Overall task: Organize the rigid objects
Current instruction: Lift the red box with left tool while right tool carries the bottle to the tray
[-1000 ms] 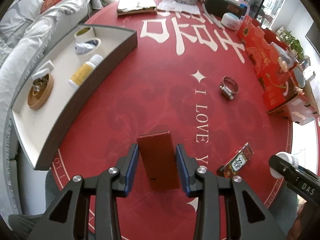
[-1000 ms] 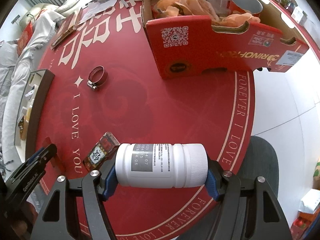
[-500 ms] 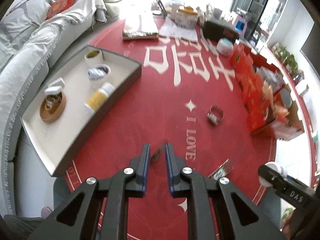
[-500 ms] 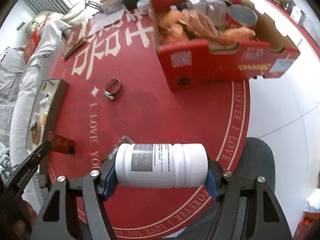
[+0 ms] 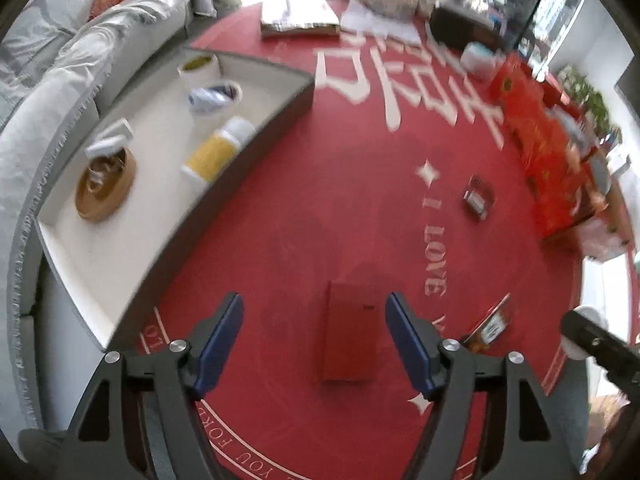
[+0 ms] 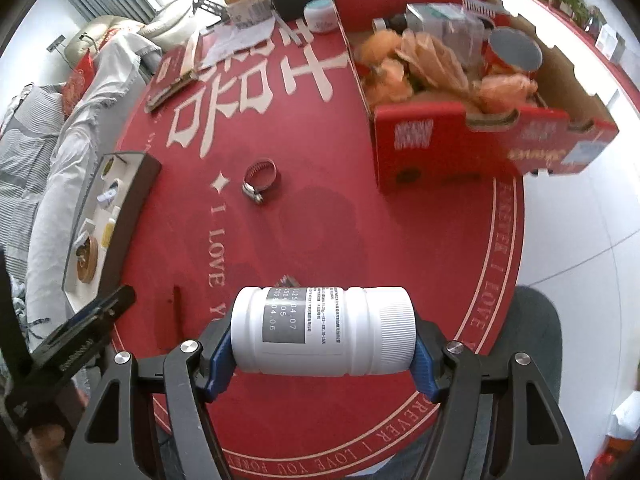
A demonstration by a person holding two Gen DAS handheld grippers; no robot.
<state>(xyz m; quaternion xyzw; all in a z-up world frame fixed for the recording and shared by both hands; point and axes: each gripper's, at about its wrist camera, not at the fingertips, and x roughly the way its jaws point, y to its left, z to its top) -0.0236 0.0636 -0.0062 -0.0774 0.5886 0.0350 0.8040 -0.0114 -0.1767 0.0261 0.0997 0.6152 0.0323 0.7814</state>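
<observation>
Hovering wide open, the left gripper point(image 5: 314, 340) has its blue pads either side of the flat red box point(image 5: 351, 332), which lies on the red mat point(image 5: 312, 208) near its front edge; neither pad touches it, gaps on both sides. Judgement: jaws straddle the narrow width, so a close here would pinch the long sides.

Right gripper point(image 6: 322, 352) is clamped on a white bottle point(image 6: 324, 330), held crosswise with its ribbed cap against the right pad and its base against the left. End-to-end grip keeps the round body from rolling out. It hangs above the mat's front edge.

Just right of the red box, a small printed packet point(image 5: 492, 322) lies loose, close to the mat's front-right rim. Partly hidden behind the bottle in the right view.

Mid-mat, a metal hose clamp point(image 6: 259, 176) sits alone beside the "I LOVE" lettering, well apart from the rest.

Along the mat's left edge, the grey tray point(image 5: 256, 148) with white lining already holds a yellow-labelled bottle point(image 5: 216, 148) lying against the near wall, a wooden dish point(image 5: 105, 186), a tape roll and other small pieces too blurred to name. Judgement: tray is the collection point; bottle, box, packet, clamp remain outside it.

Far right edge: an open red carton point(image 6: 472, 140) packed with orange wrappings and tins.
</observation>
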